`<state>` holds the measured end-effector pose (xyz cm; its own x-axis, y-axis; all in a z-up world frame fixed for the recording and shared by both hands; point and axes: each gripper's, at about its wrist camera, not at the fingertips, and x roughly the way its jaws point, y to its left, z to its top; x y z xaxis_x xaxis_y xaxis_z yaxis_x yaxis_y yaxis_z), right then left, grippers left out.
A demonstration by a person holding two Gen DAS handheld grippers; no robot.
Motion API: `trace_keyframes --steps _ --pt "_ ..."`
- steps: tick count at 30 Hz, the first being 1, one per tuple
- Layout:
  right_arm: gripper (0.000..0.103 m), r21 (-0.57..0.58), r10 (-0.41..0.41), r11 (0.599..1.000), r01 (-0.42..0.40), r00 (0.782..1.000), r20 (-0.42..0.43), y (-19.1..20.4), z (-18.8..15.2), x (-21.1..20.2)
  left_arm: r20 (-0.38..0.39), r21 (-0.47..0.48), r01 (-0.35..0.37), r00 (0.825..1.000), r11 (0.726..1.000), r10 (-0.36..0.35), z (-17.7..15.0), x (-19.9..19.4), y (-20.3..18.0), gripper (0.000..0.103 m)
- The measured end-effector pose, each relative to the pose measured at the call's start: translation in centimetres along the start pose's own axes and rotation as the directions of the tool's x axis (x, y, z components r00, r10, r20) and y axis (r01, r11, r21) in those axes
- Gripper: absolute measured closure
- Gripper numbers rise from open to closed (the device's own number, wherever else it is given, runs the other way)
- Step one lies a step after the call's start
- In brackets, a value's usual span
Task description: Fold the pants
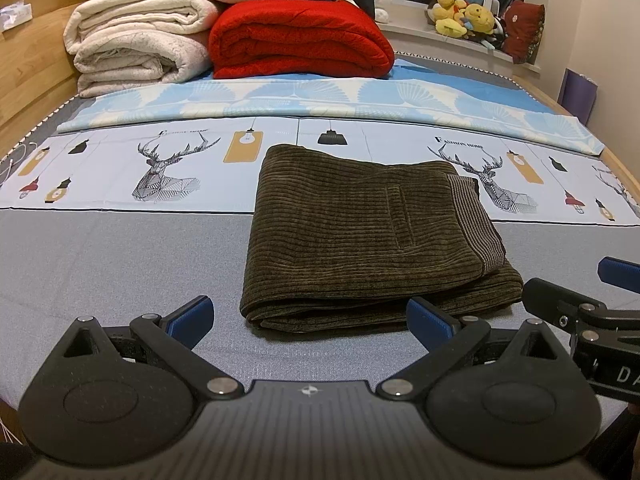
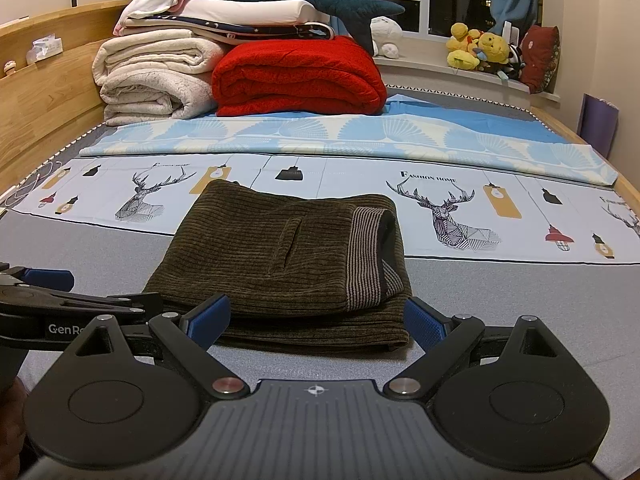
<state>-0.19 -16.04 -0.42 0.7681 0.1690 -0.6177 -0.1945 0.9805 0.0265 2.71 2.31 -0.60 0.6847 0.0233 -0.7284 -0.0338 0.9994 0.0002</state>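
The dark olive corduroy pants [image 1: 360, 240] lie folded into a compact stack on the grey bed sheet, striped waistband lining showing at the right; they also show in the right wrist view [image 2: 280, 256]. My left gripper [image 1: 310, 316] is open and empty, just in front of the stack's near edge. My right gripper [image 2: 318, 320] is open and empty, its blue pads either side of the stack's near right corner. The right gripper shows at the right edge of the left wrist view [image 1: 580, 296], the left gripper at the left of the right wrist view [image 2: 60, 292].
Folded white blankets [image 1: 136, 44] and a red blanket [image 1: 300, 40] are stacked at the bed's far end, a blue patterned sheet [image 1: 320, 100] before them. Wooden headboard [image 1: 24, 68] at left. Plush toys [image 1: 464, 12] on the window sill.
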Motion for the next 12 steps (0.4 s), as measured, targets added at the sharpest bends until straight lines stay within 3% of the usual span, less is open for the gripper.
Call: trace_keyframes --steps 12 --pt "0.009 0.001 0.000 1.000 0.000 1.000 0.000 0.00 0.02 -0.01 0.006 0.006 0.007 1.000 1.000 -0.007 0.03 -0.05 0.13 0.001"
